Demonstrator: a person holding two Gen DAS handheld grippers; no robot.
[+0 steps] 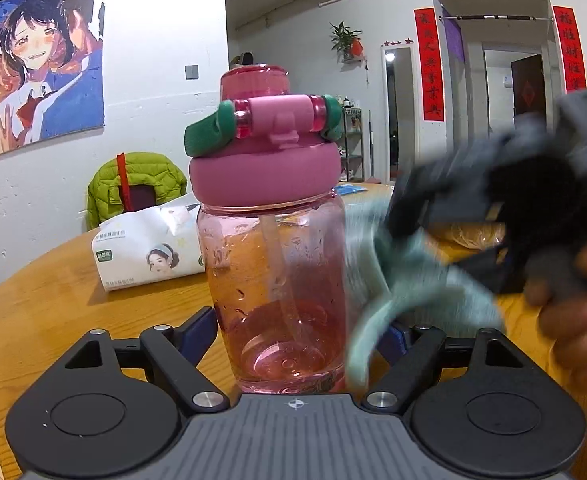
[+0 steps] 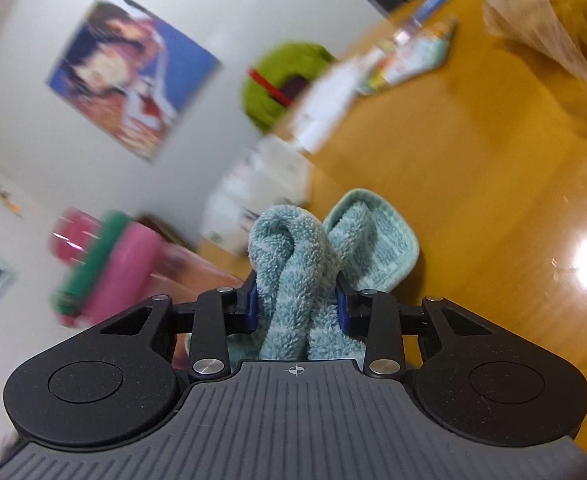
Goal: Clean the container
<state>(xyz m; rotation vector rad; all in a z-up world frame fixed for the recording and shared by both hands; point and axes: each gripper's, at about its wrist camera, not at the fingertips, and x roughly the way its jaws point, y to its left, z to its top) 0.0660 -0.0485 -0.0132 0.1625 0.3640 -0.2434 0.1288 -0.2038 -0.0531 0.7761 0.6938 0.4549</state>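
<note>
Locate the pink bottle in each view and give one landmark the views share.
Left wrist view: pink bottle stands at centre, between the left gripper fingers.
Right wrist view: blurred at the left edge, beyond the cloth.
Shared landmark: wall poster.

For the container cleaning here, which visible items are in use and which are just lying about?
In use:
- pink bottle, held between the left tongs
- teal cloth, clamped in the right tongs and at the bottle's side

Lying about:
- tissue pack
- green jacket
- clear plastic bag
- wall poster
- wooden table
</note>
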